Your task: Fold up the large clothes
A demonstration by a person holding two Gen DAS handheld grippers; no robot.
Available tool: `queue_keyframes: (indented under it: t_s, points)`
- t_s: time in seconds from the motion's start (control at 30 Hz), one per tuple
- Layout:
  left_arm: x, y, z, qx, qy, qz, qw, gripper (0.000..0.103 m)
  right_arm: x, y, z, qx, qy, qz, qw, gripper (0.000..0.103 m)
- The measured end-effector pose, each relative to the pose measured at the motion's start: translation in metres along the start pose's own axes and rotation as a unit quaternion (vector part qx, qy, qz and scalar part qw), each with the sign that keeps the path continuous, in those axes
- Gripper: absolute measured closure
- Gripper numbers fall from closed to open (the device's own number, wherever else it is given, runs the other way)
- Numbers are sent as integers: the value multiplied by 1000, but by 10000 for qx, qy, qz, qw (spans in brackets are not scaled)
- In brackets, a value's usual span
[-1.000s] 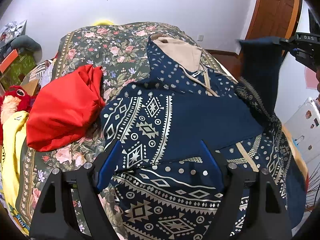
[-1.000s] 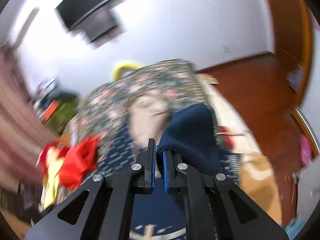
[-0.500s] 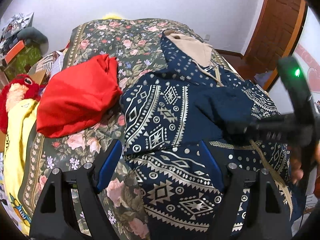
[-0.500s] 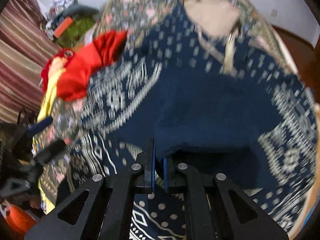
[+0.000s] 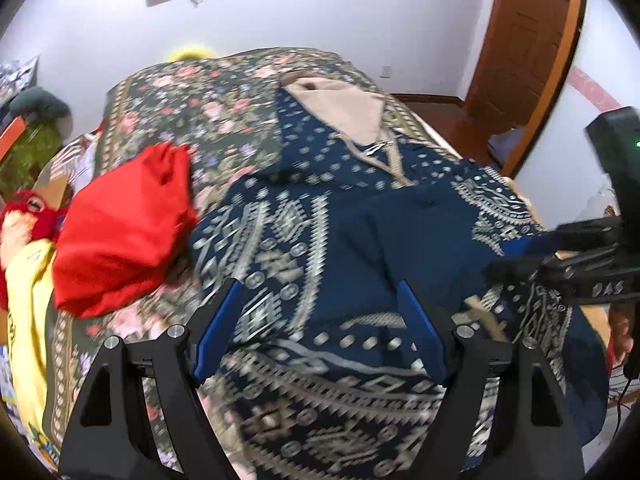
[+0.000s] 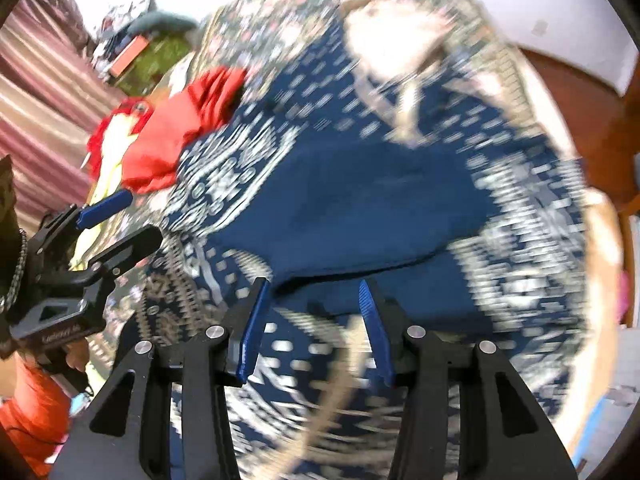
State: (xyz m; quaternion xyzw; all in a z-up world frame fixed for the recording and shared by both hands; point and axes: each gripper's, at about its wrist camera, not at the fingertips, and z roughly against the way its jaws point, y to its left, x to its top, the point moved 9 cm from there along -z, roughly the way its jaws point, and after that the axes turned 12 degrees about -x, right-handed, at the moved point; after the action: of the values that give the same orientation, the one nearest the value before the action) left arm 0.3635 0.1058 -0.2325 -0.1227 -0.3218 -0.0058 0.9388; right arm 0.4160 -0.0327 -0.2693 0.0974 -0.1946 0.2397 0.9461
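My right gripper [image 6: 312, 320] has spread its jaws and let go of the hoodie sleeve [image 6: 360, 216], now lying folded across the hoodie's front.

Motion-smeared in the right wrist view: navy patterned hooded garment [image 6: 360, 200], its beige hood lining washed out. Beside it, red folded cloth [image 6: 168, 144], likewise blurred.

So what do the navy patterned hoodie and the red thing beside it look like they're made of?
The navy patterned hoodie looks like soft, matte knit or fleece: it drapes in thick folds with no shine, and its hood is lined tan. The red garment looks smoother, with a slight sheen on its creases, possibly satin or polyester.
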Motion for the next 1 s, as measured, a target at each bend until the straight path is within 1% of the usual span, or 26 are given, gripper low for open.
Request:
queue_keyframes:
  t_s: [0.1, 0.13, 0.17, 0.23, 0.33, 0.37, 0.43, 0.5, 0.57, 0.6, 0.7, 0.73, 0.77, 0.8, 0.83, 0.87, 0.9, 0.93, 1.0]
  points:
    - [13, -23, -18, -124, 87, -239, 9996, 24, 6, -48, 15, -646, -413, -252, 9967, 57]
    - [16, -30, -24, -174, 126, -325, 9992, 24, 6, -68, 19, -864, -519, -378, 9942, 53]
    - [20, -41, -35, -234, 200, -435, 9986, 24, 9, -75, 18, -1007, -558, -473, 9922, 51]
    - [22, -56, -52, -299, 350, -524, 9976, 24, 9, -102, 18, -1191, -574, -717, 9886, 51]
    - [18, -81, -85, -502, 712, -646, 9941, 26, 9, -131, 7, -1291, -389, -1066, 9851, 51]
    - [16, -91, -98, -556, 853, -732, 9921, 27, 8, -135, 2, -1298, -329, -1133, 9845, 51]
    - [13, -105, -117, -552, 1040, -945, 9885, 32, 4, -142, -13, -1216, -176, -1241, 9846, 51]
    - [9, -115, -136, -423, 1173, -1254, 9842, 33, -2, -145, -28, -1159, -13, -1287, 9849, 51]
    - [5, -117, -155, -229, 1321, -1383, 9813, 39, -9, -144, -43, -1098, 173, -1290, 9854, 51]
    - [3, -117, -162, -229, 1408, -1366, 9803, 41, -14, -146, -45, -1073, 223, -1295, 9855, 51]
    - [4, -117, -176, -239, 1473, -1399, 9789, 41, -20, -146, -60, -1032, 288, -1355, 9850, 49]
    - [5, -116, -179, -272, 1488, -1387, 9787, 41, -21, -146, -61, -983, 260, -1378, 9852, 46]
    - [7, -114, -181, -324, 1498, -1329, 9792, 42, -21, -145, -61, -905, 219, -1396, 9858, 40]
    - [8, -112, -184, -377, 1510, -1268, 9796, 47, -20, -144, -61, -838, 190, -1407, 9863, 38]
    - [11, -110, -184, -383, 1491, -1247, 9802, 59, -21, -144, -61, -808, 174, -1413, 9865, 34]
    - [14, -108, -185, -402, 1467, -1246, 9805, 70, -20, -143, -62, -813, 165, -1406, 9866, 33]
    - [17, -106, -186, -489, 1442, -1202, 9810, 84, -20, -143, -63, -831, 167, -1387, 9867, 32]
    - [21, -103, -185, -565, 1404, -1054, 9828, 92, -19, -142, -64, -874, 167, -1343, 9869, 32]
    - [26, -97, -181, -659, 1303, -785, 9862, 95, -19, -141, -69, -958, 186, -1238, 9875, 31]
